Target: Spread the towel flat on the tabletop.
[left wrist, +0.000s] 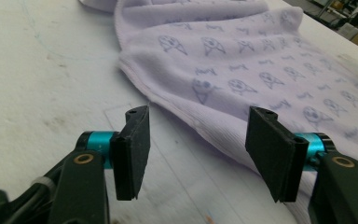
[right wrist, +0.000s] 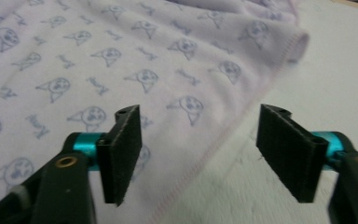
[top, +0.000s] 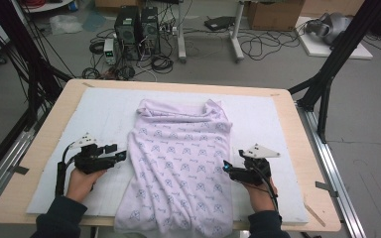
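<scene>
From the high view, a lilac towel (top: 181, 166) printed with small cartoon faces, no readable words, lies down the middle of the white mat (top: 273, 124), its near end hanging over the table (top: 297, 148) edge. The left gripper (top: 121, 155) and right gripper (top: 226, 168) flank it, bare mat outside each.

In the left gripper view, the jaws stand wide and empty, the towel's hem (left wrist: 168, 100) just beyond them.

In the right gripper view, the jaws gape empty over the stitched edge (right wrist: 242, 116).

The cloth (top: 181, 163) lies mid-table (top: 297, 148), between left tongs (top: 121, 155) and right tongs (top: 226, 167).
</scene>
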A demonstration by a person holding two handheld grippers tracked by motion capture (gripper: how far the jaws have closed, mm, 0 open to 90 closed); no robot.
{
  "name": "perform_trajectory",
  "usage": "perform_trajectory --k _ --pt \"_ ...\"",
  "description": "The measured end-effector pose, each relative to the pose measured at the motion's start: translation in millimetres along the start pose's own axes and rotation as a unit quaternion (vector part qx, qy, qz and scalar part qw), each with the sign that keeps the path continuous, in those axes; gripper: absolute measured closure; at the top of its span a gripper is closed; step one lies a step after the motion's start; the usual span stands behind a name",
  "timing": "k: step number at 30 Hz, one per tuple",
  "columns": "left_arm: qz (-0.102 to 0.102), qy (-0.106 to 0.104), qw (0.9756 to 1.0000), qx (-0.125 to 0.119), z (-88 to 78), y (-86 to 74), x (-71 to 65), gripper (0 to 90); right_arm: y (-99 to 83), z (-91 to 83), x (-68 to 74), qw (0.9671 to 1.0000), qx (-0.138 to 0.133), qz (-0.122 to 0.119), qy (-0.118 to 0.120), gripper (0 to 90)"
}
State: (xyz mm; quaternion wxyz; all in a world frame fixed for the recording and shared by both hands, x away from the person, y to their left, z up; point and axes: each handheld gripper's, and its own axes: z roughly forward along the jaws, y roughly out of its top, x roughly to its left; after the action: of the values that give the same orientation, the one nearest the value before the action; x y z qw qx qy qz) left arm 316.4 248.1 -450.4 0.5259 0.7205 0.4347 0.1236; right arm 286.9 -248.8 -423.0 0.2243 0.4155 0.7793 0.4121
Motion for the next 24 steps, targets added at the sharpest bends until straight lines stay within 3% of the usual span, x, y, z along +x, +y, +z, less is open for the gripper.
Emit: perform_trajectory --k 3,7,12,14,19,22,24 --pt "0.010 0.002 0.9998 -0.017 -8.0 -5.6 -10.8 35.9 -8.7 -9.5 4.0 0.9999 0.003 0.009 -0.007 25.2" --pt "0.014 0.011 0.9996 -0.021 -15.2 -10.7 -21.3 19.9 -20.3 -20.5 9.5 0.9996 0.004 0.023 -0.014 21.3" --pt "0.027 0.001 0.9996 -0.005 -20.5 -19.6 -34.0 19.4 -31.9 -32.6 16.1 0.9992 0.005 0.032 -0.023 17.4" --pt "0.037 -0.007 0.9993 0.001 -22.6 -21.9 -38.5 21.5 -36.4 -35.8 18.6 0.9992 0.007 0.035 -0.020 17.5" --pt "0.069 -0.012 0.9970 0.034 -24.9 -27.7 -51.3 45.1 -44.9 -40.7 23.6 0.9985 0.015 0.044 -0.028 18.8" --pt "0.097 -0.001 0.9923 0.078 -20.8 -29.9 -61.0 52.7 -46.0 -40.9 26.7 0.9985 0.024 0.047 -0.014 21.8" --pt "0.115 0.008 0.9889 0.094 -17.8 -31.5 -67.3 53.5 -46.1 -39.9 28.5 0.9984 0.027 0.047 -0.012 24.3"
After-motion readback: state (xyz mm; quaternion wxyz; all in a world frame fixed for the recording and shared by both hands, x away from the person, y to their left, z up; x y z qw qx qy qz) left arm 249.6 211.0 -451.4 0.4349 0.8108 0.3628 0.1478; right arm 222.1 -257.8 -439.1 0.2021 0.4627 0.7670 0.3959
